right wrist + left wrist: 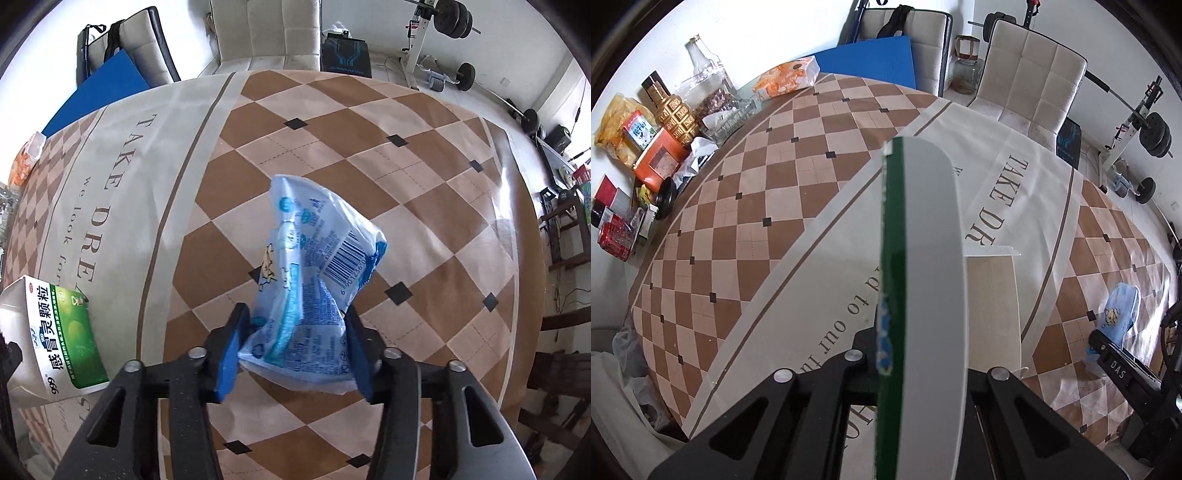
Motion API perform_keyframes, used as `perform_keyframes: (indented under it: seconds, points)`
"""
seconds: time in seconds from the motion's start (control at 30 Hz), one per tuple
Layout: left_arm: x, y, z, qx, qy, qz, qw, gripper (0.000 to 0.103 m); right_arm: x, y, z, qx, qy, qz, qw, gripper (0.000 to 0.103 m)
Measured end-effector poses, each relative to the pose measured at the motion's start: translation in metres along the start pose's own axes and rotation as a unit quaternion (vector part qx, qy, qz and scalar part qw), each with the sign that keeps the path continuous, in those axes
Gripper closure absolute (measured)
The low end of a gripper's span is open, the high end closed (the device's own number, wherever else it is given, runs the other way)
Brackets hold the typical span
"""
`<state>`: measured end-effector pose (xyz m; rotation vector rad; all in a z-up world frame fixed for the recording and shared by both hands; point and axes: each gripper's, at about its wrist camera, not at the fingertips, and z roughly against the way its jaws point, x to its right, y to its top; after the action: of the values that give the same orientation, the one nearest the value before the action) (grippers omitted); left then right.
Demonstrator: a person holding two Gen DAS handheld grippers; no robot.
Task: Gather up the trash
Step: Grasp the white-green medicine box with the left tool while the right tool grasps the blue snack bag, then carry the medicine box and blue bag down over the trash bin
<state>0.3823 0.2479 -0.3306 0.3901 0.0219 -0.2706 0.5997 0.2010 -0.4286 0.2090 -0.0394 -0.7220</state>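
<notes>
My left gripper (pixel 919 369) is shut on a white and green medicine box (pixel 923 280); the box fills the middle of the left wrist view and hides the fingertips. The same box shows at the left edge of the right wrist view (pixel 55 339), held above the table. My right gripper (pixel 295 350) is shut on a crumpled light-blue plastic wrapper (pixel 314 266) with a barcode, its blue fingers (pixel 231 354) pressing both sides. The wrapper also shows far right in the left wrist view (pixel 1121 310).
The table (pixel 775 192) has a brown checkered cloth and a white runner with lettering. Bottles, snack bags and boxes (pixel 657 122) crowd its far left edge, with a tissue pack (pixel 786 79). Two beige chairs (pixel 1030 77) and weights (pixel 1152 129) stand beyond.
</notes>
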Motion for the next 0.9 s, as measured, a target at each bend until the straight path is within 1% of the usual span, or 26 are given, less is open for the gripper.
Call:
perform_keyframes:
  seconds: [0.03,0.07,0.1,0.3,0.43,0.57,0.67,0.77,0.9]
  points:
    - [0.0,-0.001,0.004,0.004,0.0,-0.002,1.0,0.103,0.005,-0.001,0.0,0.0,0.004,-0.006,1.0,0.071]
    - [-0.001,-0.002,0.007,0.007,-0.001,-0.004,1.0,0.103,0.011,-0.001,0.001,-0.001,0.021,-0.014,1.0,0.077]
    - [-0.001,-0.003,0.011,0.011,-0.001,-0.006,0.9999,0.103,0.015,-0.003,0.002,-0.006,0.028,-0.019,0.999,0.081]
    - [-0.008,-0.01,0.039,0.037,0.0,-0.018,0.9992,0.103,0.022,-0.013,0.028,0.013,0.053,-0.02,0.998,0.083]
    - [-0.017,-0.02,0.065,0.054,-0.001,-0.022,0.9983,0.103,0.021,-0.026,0.058,0.035,0.074,-0.012,0.997,0.083]
    - [-0.034,-0.037,0.094,0.071,-0.007,-0.021,0.9972,0.103,0.015,-0.046,0.097,0.058,0.094,0.0,0.994,0.083]
    - [-0.049,-0.052,0.115,0.081,-0.009,-0.021,0.9965,0.103,0.009,-0.072,0.133,0.078,0.107,0.013,0.991,0.084]
    - [-0.068,-0.072,0.138,0.092,-0.012,-0.019,0.9955,0.103,0.002,-0.098,0.16,0.096,0.112,0.03,0.989,0.084]
    - [-0.097,-0.106,0.167,0.106,-0.017,-0.02,0.9941,0.103,-0.008,-0.15,0.202,0.117,0.119,0.051,0.985,0.084]
